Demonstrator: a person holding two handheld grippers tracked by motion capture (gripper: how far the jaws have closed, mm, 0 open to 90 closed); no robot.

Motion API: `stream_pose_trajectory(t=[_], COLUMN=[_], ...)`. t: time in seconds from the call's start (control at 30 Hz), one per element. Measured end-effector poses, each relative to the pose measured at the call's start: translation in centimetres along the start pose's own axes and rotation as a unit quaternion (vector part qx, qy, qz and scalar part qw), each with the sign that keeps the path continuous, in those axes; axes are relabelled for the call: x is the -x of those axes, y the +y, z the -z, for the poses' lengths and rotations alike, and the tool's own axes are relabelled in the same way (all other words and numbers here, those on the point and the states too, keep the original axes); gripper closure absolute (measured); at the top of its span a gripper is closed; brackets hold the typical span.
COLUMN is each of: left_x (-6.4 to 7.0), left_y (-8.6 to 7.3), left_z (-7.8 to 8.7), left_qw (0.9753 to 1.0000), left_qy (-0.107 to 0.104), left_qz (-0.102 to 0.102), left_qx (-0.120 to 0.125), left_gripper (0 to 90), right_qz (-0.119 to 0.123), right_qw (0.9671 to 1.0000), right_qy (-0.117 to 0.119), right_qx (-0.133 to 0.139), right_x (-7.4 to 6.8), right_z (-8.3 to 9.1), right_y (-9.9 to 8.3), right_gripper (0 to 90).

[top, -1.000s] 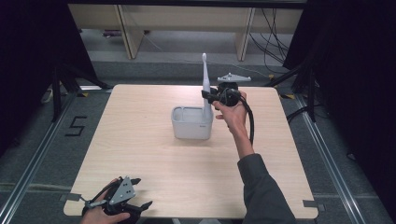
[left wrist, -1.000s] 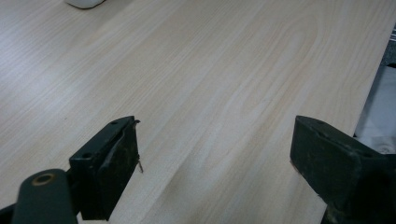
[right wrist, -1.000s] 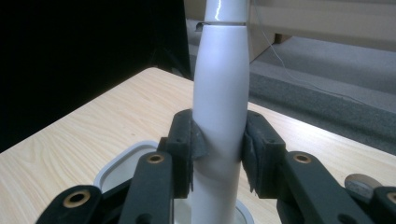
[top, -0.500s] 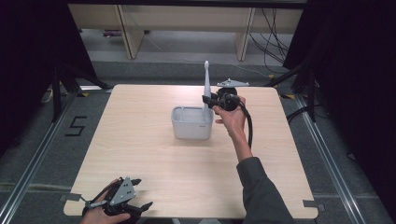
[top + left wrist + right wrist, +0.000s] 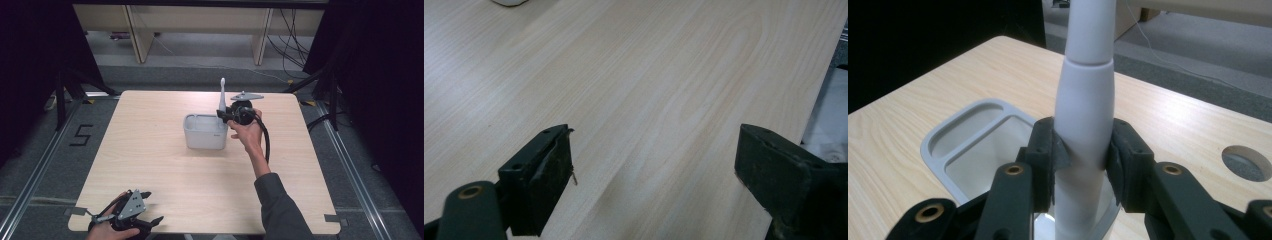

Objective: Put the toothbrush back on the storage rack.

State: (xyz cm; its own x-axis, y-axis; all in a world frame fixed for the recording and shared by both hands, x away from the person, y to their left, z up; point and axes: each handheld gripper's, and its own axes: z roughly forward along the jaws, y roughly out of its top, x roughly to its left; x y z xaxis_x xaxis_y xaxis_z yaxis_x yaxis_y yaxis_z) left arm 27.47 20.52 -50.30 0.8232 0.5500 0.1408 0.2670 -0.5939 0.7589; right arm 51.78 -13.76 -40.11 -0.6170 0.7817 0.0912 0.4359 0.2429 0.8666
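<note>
White toothbrush (image 5: 1083, 115) is standing upright, clamped in the right gripper (image 5: 1083, 155) over the holder's (image 5: 204, 134) three-o'clock rim, while the left gripper (image 5: 654, 170) (jaws wide, empty) is idling above bare wooden table (image 5: 150, 165) at seven o'clock.

Even overhead light brightens the pale table (image 5: 165, 165) against black surroundings, casting only soft shadows, while a pale sheen washes the wood and nearby jaws blur slightly.
</note>
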Motion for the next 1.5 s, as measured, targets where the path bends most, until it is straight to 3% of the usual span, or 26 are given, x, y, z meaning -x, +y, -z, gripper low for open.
stream_pose_trajectory(t=[0.07, 0.13, 0.2, 0.3, 0.37, 0.4, 0.43, 0.53, 0.57, 0.63, 0.8, 0.87, 0.9, 0.97, 1.1, 1.23, 1.3, 1.37, 1.4, 1.5], left_x=[0.0, 0.0, 0.0, 0.0, 0.0, 0.0, -0.1, -0.1, -0.1, -0.1, 0.1, 0.0, 0.1, 0.0, 0.0, 0.1, 0.0, 0.1, 0.0, 0.0], left_y=[0.0, 0.0, 0.0, 0.0, 0.0, 0.0, 0.0, 0.0, 0.0, 0.0, 0.0, 0.0, 0.0, 0.0, 0.0, 0.0, 0.0, -0.1, 0.0, 0.0], left_z=[0.1, 0.0, 0.1, 0.0, 0.0, 0.1, 0.1, 0.1, 0.1, 0.1, 0.1, 0.1, 0.1, 0.2, 0.1, 0.1, 0.1, 0.0, 0.1, 0.1], left_qw=[0.9999, 1.0, 0.9999, 0.9999, 1.0, 0.9999, 0.9999, 1.0, 1.0, 1.0, 1.0, 1.0, 1.0, 0.9999, 0.9999, 0.9999, 0.9999, 0.9999, 0.9999, 1.0], left_qy=[0.002, -0.006, -0.001, -0.007, -0.006, 0.001, -0.005, -0.004, -0.003, -0.004, 0.002, 0.001, -0.003, -0.002, -0.005, 0.002, -0.009, -0.009, -0.005, -0.005], left_qz=[-0.005, 0.004, -0.004, 0.006, 0.005, -0.005, -0.004, 0.0, -0.001, 0.0, -0.002, -0.004, 0.005, -0.004, 0.001, -0.003, 0.003, 0.009, -0.001, 0.0], left_qx=[-0.009, -0.004, -0.01, -0.007, -0.005, -0.01, -0.011, -0.007, -0.007, -0.005, -0.005, -0.006, -0.008, -0.011, -0.01, -0.011, -0.006, -0.006, -0.009, -0.007], left_gripper=[14.8, 14.8, 14.8, 14.8, 14.8, 14.8, 14.8, 14.8, 14.8, 14.8, 14.8, 14.8, 14.8, 14.8, 14.8, 14.8, 14.8, 14.8, 14.8, 14.8], right_qz=[0.001, 0.001, 0.0, 0.02, 0.0, 0.0, 0.014, 0.005, 0.015, 0.007, 0.017, 0.006, 0.018, 0.019, 0.025, 0.018, 0.028, 0.024, 0.024, 0.018], right_qw=[1.0, 0.9999, 0.9999, 0.9997, 0.9996, 0.9996, 0.9997, 0.9997, 0.9997, 0.9999, 0.9998, 0.9999, 0.9998, 0.9998, 0.9997, 0.9998, 0.9996, 0.9997, 0.9997, 0.9998], right_qy=[0.001, -0.003, -0.005, -0.008, -0.006, -0.006, -0.001, -0.004, -0.002, 0.001, 0.006, -0.003, -0.002, 0.001, 0.003, 0.0, 0.002, 0.004, 0.004, 0.002], right_qx=[-0.003, -0.012, -0.014, -0.012, -0.027, -0.027, -0.021, -0.024, -0.018, -0.01, -0.008, -0.008, -0.004, 0.0, 0.001, -0.004, 0.004, 0.004, 0.004, 0.006], right_x=[-0.1, -0.2, -0.3, -0.2, -0.5, -0.5, -0.2, -0.3, -0.1, -0.3, -0.3, -0.4, -0.2, -0.3, -0.6, -1.0, -0.9, -1.0, -1.0, -1.2], right_z=[-0.1, 0.0, 0.0, -0.1, -0.1, -0.1, -0.3, -0.2, -0.3, -0.2, 0.0, 0.2, 0.2, 0.2, 0.3, 0.6, 0.8, 1.0, 1.0, 1.5], right_y=[-0.2, -0.4, -0.5, -0.8, -1.0, -1.0, -1.2, -1.3, -1.3, -1.3, -1.2, -1.2, -1.2, -1.2, -1.0, -1.0, -0.9, -0.8, -0.8, -0.7], right_gripper=[66.5, 66.6, 66.6, 66.8, 67.0, 67.0, 67.3, 67.7, 68.1, 68.9, 68.5, 66.6, 62.6, 58.6, 54.3, 46.2, 42.9, 40.3, 40.3, 39.3])
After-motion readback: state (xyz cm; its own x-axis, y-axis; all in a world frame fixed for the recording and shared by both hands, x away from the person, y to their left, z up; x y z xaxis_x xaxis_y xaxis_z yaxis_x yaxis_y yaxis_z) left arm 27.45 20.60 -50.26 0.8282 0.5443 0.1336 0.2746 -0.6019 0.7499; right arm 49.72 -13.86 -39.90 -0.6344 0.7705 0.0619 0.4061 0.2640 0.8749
